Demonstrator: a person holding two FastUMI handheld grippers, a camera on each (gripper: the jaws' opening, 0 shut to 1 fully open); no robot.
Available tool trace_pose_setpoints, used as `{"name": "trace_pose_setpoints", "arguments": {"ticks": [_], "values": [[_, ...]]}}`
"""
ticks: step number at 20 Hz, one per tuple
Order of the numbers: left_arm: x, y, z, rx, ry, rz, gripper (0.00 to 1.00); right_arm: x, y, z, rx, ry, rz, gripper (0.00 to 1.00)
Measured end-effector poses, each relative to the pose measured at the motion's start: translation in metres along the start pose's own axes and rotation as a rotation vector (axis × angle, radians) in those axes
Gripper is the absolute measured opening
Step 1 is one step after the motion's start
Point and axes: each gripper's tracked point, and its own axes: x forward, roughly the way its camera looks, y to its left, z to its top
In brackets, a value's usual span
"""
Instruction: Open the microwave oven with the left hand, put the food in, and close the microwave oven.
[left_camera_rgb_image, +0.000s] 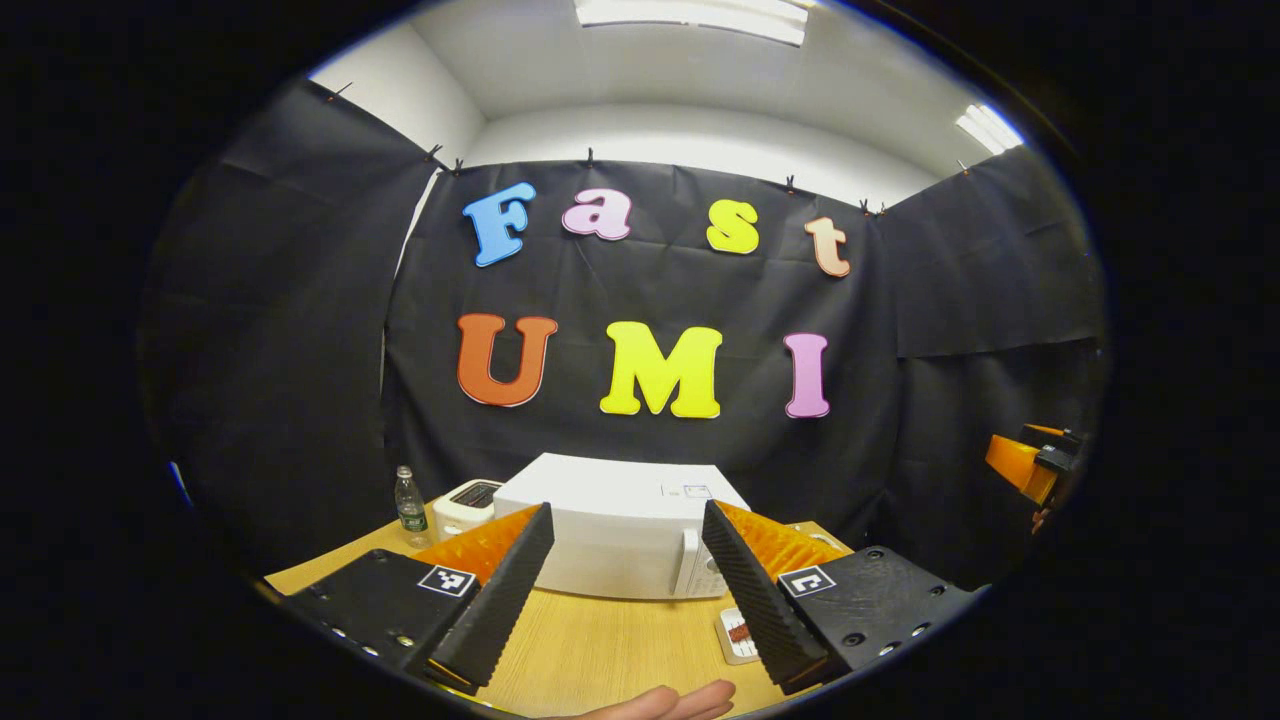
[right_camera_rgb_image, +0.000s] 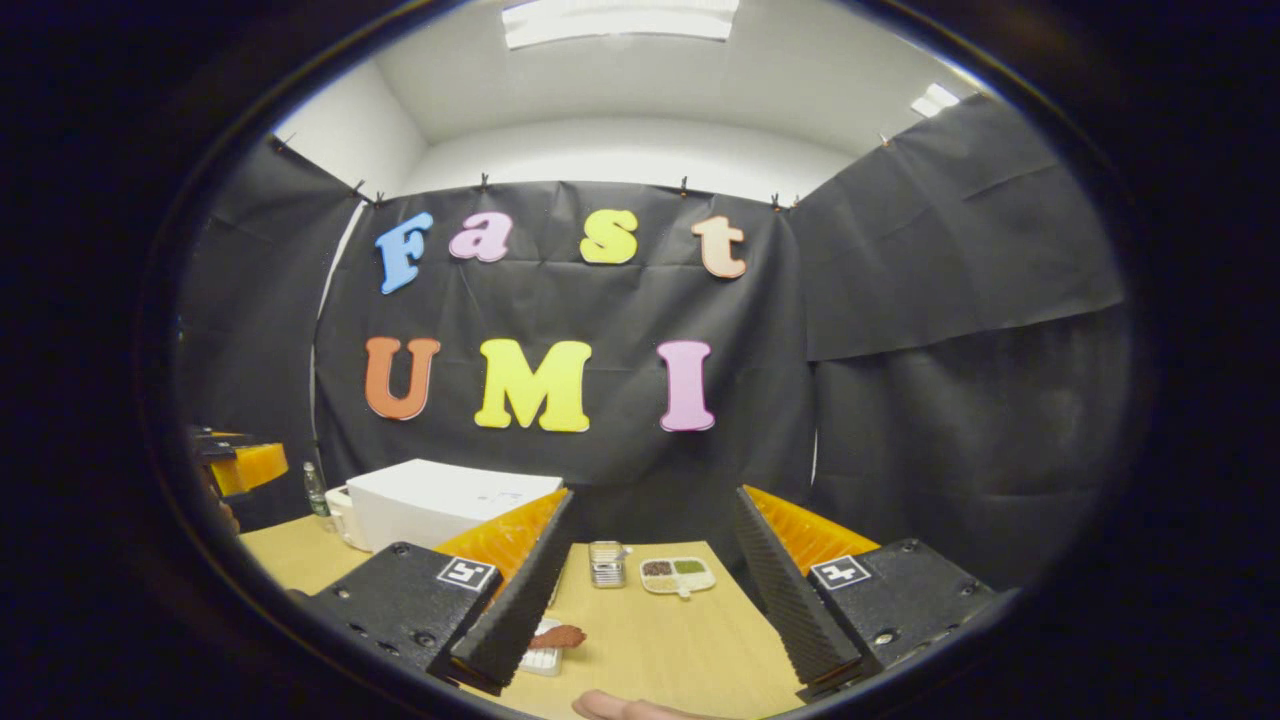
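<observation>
A white microwave oven (left_camera_rgb_image: 620, 530) stands on the wooden table (left_camera_rgb_image: 600, 650) with its door closed and its control panel at the right. My left gripper (left_camera_rgb_image: 628, 507) is open, held back from the oven and pointing at it, nothing between its fingers. The food, a reddish-brown piece on a small white plate (left_camera_rgb_image: 738, 632), lies on the table in front of the oven's right corner. In the right gripper view the same food (right_camera_rgb_image: 556, 637) lies just right of my near finger, and the microwave oven (right_camera_rgb_image: 440, 500) sits to the left. My right gripper (right_camera_rgb_image: 655, 495) is open and holds nothing.
A water bottle (left_camera_rgb_image: 409, 505) and a white toaster (left_camera_rgb_image: 468, 505) stand left of the oven. A small metal container (right_camera_rgb_image: 605, 562) and a divided dish (right_camera_rgb_image: 678, 575) sit at the table's far edge. A hand (left_camera_rgb_image: 670, 703) shows at the bottom. The other gripper (left_camera_rgb_image: 1030, 460) hovers far right.
</observation>
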Motion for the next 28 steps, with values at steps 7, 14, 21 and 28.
{"name": "trace_pose_setpoints", "arguments": {"ticks": [7, 14, 21, 28], "values": [[0.067, -0.034, -0.038, -0.018, 0.018, -0.052, 0.92, 0.001, -0.007, 0.001, 0.009, -0.032, 0.011, 0.99], [0.149, -0.073, -0.118, -0.035, 0.086, -0.100, 0.93, 0.000, -0.021, -0.010, 0.026, -0.032, 0.020, 0.99], [0.218, -0.087, -0.205, 0.019, 0.184, -0.085, 0.93, 0.006, -0.051, -0.027, -0.003, -0.013, -0.004, 0.99], [0.256, -0.082, -0.251, -0.003, 0.240, -0.045, 0.93, 0.005, -0.073, -0.041, -0.019, -0.003, -0.035, 0.99]]}}
